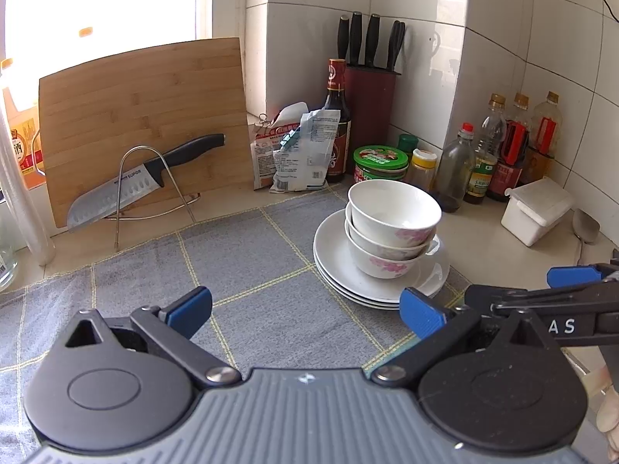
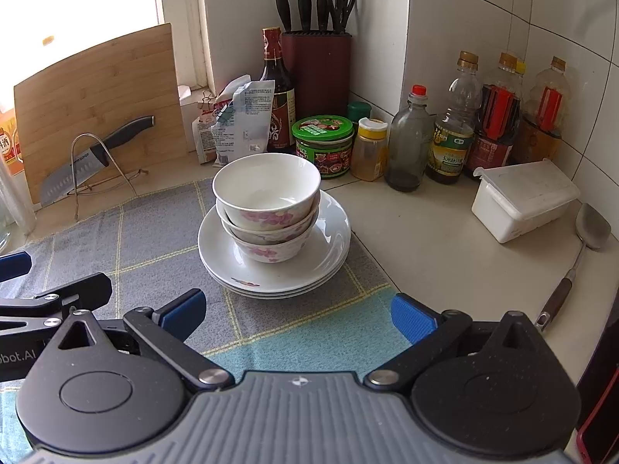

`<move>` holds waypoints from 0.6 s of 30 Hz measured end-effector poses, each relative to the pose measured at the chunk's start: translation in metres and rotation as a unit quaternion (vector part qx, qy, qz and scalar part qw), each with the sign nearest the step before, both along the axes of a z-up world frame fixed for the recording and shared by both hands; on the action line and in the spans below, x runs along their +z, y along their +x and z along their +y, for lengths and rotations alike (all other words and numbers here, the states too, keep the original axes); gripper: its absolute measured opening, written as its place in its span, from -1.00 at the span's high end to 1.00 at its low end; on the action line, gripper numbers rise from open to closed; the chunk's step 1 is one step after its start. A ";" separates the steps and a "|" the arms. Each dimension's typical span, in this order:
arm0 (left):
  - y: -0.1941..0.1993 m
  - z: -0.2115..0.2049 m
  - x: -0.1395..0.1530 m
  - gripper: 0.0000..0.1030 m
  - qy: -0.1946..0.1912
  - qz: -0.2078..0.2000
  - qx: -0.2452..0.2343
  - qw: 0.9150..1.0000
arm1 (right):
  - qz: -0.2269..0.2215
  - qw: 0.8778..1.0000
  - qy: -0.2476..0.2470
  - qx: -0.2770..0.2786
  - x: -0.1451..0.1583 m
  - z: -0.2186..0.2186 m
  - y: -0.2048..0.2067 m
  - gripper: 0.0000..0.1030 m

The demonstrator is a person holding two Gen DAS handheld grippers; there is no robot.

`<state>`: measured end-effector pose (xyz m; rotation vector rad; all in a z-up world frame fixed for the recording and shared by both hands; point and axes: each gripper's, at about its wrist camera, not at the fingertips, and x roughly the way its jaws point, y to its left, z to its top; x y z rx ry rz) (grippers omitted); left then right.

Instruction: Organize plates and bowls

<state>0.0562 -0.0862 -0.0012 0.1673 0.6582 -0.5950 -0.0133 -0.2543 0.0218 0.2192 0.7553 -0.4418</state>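
Now both grippers, left gripper (image 1: pixel 305 311) and right gripper (image 2: pixel 296 311), jaws wide open, empty. Bowls (image 2: pixel 267 208) stacked on plates (image 2: pixel 271 270) on cloth (image 2: pixel 154 239), dead ahead of right, nearer than left.

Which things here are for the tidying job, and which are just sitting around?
For the job: stacked bowls, stacked plates, left gripper, right gripper, both open.

Just sitting around: knife, cutting board, knife block, bottles, white box, spatula.
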 end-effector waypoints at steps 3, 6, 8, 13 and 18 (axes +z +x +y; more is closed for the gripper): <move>0.000 0.000 0.000 -0.99 0.001 -0.001 -0.001 1.000 | -0.001 1.000 -0.001 -0.001 0.000 -0.001 0.000 -1.00; 0.000 -0.001 0.001 -0.99 0.000 0.000 -0.003 1.000 | 0.000 1.000 -0.001 -0.002 0.000 -0.001 0.000 -1.00; 0.001 -0.001 0.002 -0.99 -0.001 0.000 -0.003 1.000 | 0.000 1.000 -0.002 -0.002 0.000 -0.001 0.000 -1.00; 0.001 0.000 0.002 -0.99 -0.002 0.001 -0.004 1.000 | 0.000 1.000 -0.006 -0.002 0.001 0.000 -0.001 -1.00; 0.001 -0.001 0.002 -0.99 -0.002 0.001 -0.005 1.000 | 0.001 1.000 -0.006 -0.002 0.002 0.001 0.000 -1.00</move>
